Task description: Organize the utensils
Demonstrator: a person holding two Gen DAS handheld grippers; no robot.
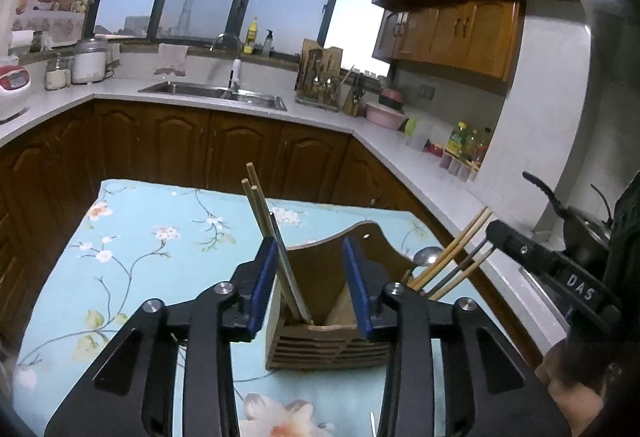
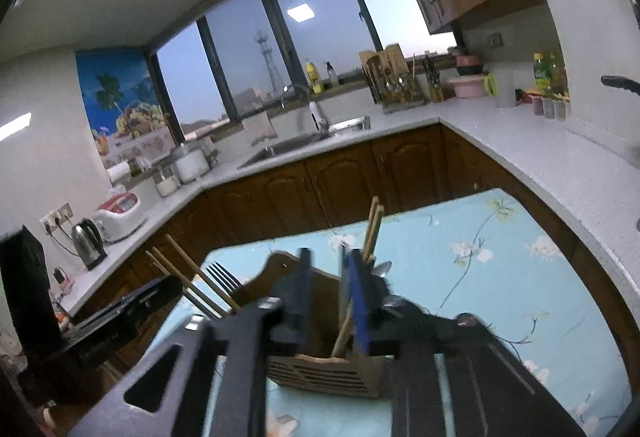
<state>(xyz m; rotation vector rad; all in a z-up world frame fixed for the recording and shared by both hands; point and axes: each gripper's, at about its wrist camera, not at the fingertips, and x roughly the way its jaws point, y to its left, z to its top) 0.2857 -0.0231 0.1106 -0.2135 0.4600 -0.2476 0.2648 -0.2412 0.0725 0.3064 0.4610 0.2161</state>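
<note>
A wooden utensil holder (image 1: 328,341) stands on the blue floral tablecloth (image 1: 140,257). My left gripper (image 1: 310,289) is open over its left compartment, blue pads apart. Chopsticks (image 1: 256,205) and a flat metal handle (image 1: 286,269) stand in that compartment, leaning by the left pad, unpinched. The right gripper (image 1: 500,237) reaches in from the right beside more chopsticks (image 1: 452,253) and a spoon (image 1: 426,257). In the right wrist view my right gripper (image 2: 330,297) is open above the holder (image 2: 328,373), chopsticks (image 2: 372,229) rising past its right pad. The left gripper (image 2: 160,289) and a fork (image 2: 222,273) show at left.
An L-shaped white counter runs behind the table, with a sink (image 1: 216,93), a utensil rack (image 1: 320,77), a pink bowl (image 1: 386,115) and bottles (image 1: 464,141). A kettle (image 2: 89,241) and rice cooker (image 2: 120,213) stand at left. A pan handle (image 1: 540,185) juts in at right.
</note>
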